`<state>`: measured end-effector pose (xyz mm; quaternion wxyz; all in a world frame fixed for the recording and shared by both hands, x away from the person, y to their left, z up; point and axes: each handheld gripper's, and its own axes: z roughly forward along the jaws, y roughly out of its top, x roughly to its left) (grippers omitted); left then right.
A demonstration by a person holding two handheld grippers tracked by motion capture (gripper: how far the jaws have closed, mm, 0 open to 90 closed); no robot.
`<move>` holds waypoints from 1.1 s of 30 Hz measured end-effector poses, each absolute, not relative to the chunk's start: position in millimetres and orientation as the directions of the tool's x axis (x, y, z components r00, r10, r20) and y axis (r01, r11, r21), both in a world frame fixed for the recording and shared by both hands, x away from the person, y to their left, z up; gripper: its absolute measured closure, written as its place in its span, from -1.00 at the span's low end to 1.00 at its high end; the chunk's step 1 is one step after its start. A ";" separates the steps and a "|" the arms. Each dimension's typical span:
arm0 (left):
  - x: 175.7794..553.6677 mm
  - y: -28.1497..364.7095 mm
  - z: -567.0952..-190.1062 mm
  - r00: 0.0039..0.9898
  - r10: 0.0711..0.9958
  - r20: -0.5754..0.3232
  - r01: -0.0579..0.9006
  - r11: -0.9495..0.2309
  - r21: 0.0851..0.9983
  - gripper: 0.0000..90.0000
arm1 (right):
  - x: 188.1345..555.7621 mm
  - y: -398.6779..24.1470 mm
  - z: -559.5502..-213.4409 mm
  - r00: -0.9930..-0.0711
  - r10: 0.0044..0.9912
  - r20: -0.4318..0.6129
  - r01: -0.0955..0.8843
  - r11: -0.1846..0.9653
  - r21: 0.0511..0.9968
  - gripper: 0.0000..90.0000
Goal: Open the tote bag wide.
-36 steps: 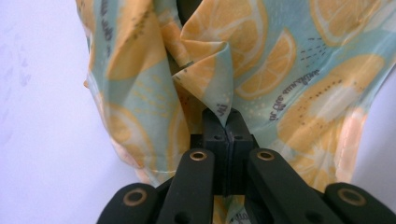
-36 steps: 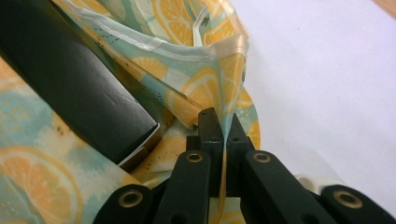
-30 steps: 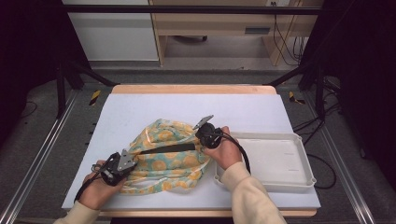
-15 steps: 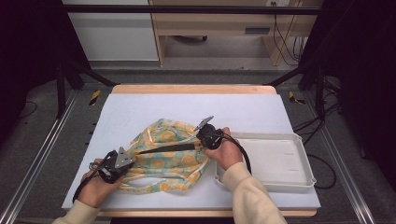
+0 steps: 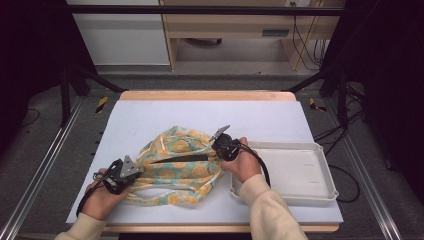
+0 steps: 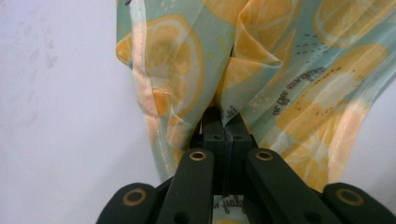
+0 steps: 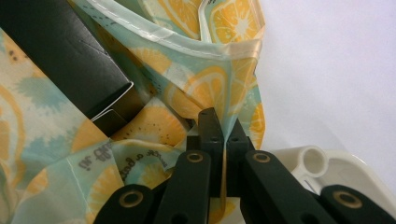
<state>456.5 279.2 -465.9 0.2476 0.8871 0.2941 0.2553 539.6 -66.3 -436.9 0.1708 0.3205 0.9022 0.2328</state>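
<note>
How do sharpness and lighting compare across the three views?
High view: evenly lit table, dark surroundings, slightly soft. Left gripper view: lemon-print bag fairly sharp, left gripper near the lens a little soft. Right gripper view: bag seam crisp, right gripper softer, white tray corner blurred.

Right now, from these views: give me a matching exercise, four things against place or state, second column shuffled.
Things:
1. lemon-print bag
2. white tray
3. black box
4. left gripper

Places or states:
A. at the table's right edge
B. lying on the bag's print
C. jaws shut on the bag's fabric
D. spread between both grippers, mid-table

Pairs: 1-D, 2-A, 3-B, 4-C
</note>
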 end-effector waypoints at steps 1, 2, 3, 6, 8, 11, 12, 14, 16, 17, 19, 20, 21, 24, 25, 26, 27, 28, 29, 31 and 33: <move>456.7 279.5 -465.9 0.696 0.649 0.306 0.396 -0.703 0.590 1.00 | 539.6 -66.5 -437.0 -0.736 0.658 -0.159 0.499 0.686 0.530 1.00; 456.8 279.9 -465.9 0.695 0.650 0.307 0.397 -0.703 0.590 1.00 | 539.5 -66.6 -437.2 -0.735 0.659 -0.159 0.500 0.686 0.528 1.00; 457.1 280.3 -465.6 0.697 0.649 0.305 0.398 -0.704 0.588 1.00 | 539.3 -66.7 -437.4 -0.736 0.658 -0.159 0.500 0.686 0.528 1.00; 457.2 280.9 -466.2 0.696 0.656 0.292 0.409 -0.697 0.589 1.00 | 539.2 -67.3 -438.2 -0.735 0.659 -0.157 0.501 0.685 0.530 1.00; 458.0 281.5 -465.9 0.696 0.653 0.299 0.402 -0.700 0.591 1.00 | 539.0 -67.4 -438.5 -0.735 0.661 -0.154 0.503 0.683 0.530 1.00; 458.5 282.1 -466.1 0.694 0.654 0.300 0.402 -0.698 0.593 1.00 | 539.0 -67.8 -439.2 -0.737 0.658 -0.155 0.500 0.685 0.529 1.00; 458.8 282.3 -466.1 0.695 0.654 0.299 0.402 -0.698 0.592 1.00 | 538.9 -67.7 -439.2 -0.737 0.657 -0.156 0.500 0.686 0.529 1.00; 458.7 282.6 -466.5 0.694 0.660 0.286 0.415 -0.692 0.591 1.00 | 538.8 -67.7 -439.2 -0.738 0.656 -0.157 0.498 0.687 0.529 1.00; 458.8 282.7 -466.6 0.694 0.661 0.285 0.415 -0.691 0.592 1.00 | 538.8 -67.9 -439.1 -0.738 0.656 -0.157 0.498 0.687 0.529 1.00; 458.8 282.8 -466.6 0.694 0.661 0.285 0.416 -0.691 0.592 1.00 | 538.7 -67.9 -439.0 -0.737 0.657 -0.156 0.499 0.686 0.530 1.00; 458.9 283.1 -466.6 0.694 0.662 0.284 0.416 -0.690 0.592 1.00 | 538.8 -68.0 -439.2 -0.738 0.656 -0.155 0.499 0.686 0.529 1.00; 458.8 283.1 -466.6 0.694 0.662 0.283 0.416 -0.690 0.592 1.00 | 538.8 -67.9 -439.4 -0.739 0.655 -0.155 0.498 0.687 0.529 1.00; 458.7 283.0 -466.6 0.694 0.662 0.283 0.416 -0.690 0.592 1.00 | 538.8 -67.9 -439.6 -0.740 0.654 -0.156 0.498 0.688 0.528 1.00; 457.5 283.0 -466.5 0.697 0.661 0.277 0.415 -0.687 0.597 1.00 | 538.6 -68.1 -439.5 -0.738 0.657 -0.154 0.498 0.684 0.533 1.00; 456.2 282.7 -466.0 0.700 0.661 0.271 0.415 -0.685 0.599 1.00 | 538.1 -68.3 -439.0 -0.742 0.653 -0.151 0.491 0.683 0.540 1.00; 455.0 282.8 -465.5 0.706 0.653 0.274 0.408 -0.692 0.595 1.00 | 537.2 -68.3 -438.3 -0.748 0.645 -0.155 0.476 0.684 0.552 1.00; 453.4 282.6 -465.0 0.707 0.653 0.270 0.405 -0.688 0.602 0.96 | 535.6 -68.4 -436.8 -0.748 0.645 -0.153 0.472 0.680 0.561 0.96; 451.6 282.5 -463.7 0.710 0.653 0.263 0.401 -0.682 0.612 0.90 | 534.0 -68.7 -434.7 -0.747 0.647 -0.154 0.468 0.675 0.570 0.85; 450.0 282.0 -462.0 0.712 0.652 0.259 0.394 -0.677 0.621 0.84 | 531.9 -69.2 -432.1 -0.741 0.654 -0.154 0.460 0.660 0.594 0.77; 445.9 280.4 -458.5 0.708 0.658 0.257 0.387 -0.665 0.639 0.61 | 526.8 -70.6 -426.0 -0.736 0.657 -0.164 0.434 0.643 0.631 0.55; 441.1 279.5 -455.3 0.703 0.665 0.253 0.380 -0.651 0.657 0.41 | 520.7 -72.4 -419.4 -0.728 0.662 -0.177 0.411 0.629 0.660 0.28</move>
